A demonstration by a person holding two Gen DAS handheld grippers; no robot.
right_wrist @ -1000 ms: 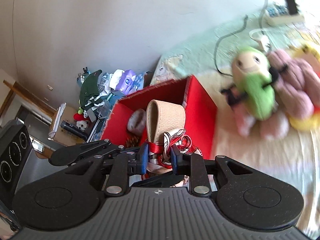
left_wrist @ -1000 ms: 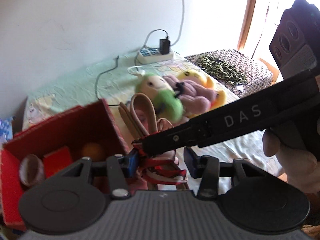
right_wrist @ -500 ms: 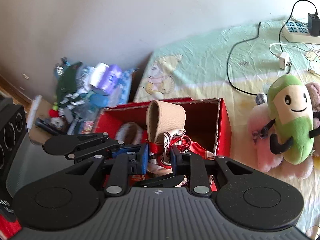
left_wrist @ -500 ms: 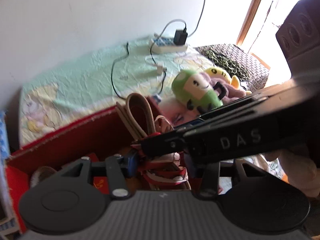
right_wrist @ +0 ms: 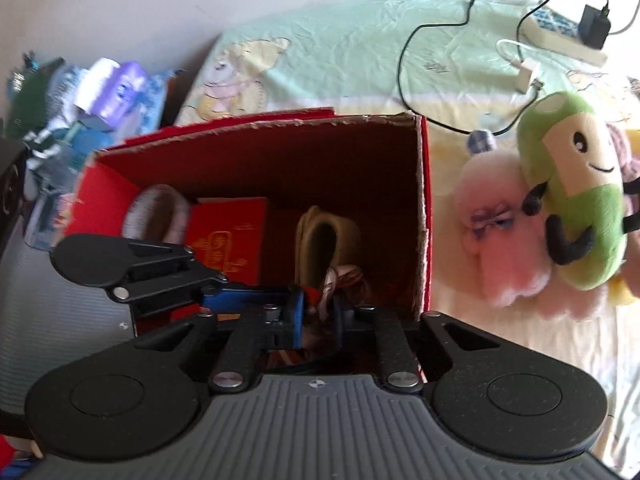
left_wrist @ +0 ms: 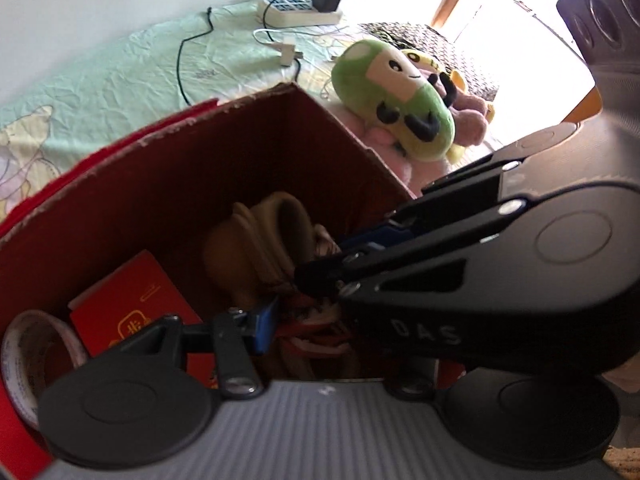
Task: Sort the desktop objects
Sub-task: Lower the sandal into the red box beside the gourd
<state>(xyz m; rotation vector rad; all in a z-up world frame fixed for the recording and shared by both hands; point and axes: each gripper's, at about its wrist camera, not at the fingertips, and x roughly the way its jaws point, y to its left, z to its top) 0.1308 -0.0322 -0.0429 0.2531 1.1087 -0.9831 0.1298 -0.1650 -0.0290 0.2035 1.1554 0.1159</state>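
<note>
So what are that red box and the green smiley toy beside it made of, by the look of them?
The open red box looks like corrugated cardboard: its cut rim is pale, rough and frayed, and its outer face is smooth red. The green and cream smiley toy looks like soft plush fabric: its surface is fuzzy and matt, and its body is rounded as if stuffed.

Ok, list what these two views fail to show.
- Left wrist view: the right gripper crosses in front, hiding the left jaws' right side and part of the beige strap bundle.
- Right wrist view: the red box floor beneath the bundle lies in shadow behind the jaws.
- Right wrist view: the clutter left of the box is blurred, items unidentifiable.
- Left wrist view: the tape roll is partly hidden.
</note>
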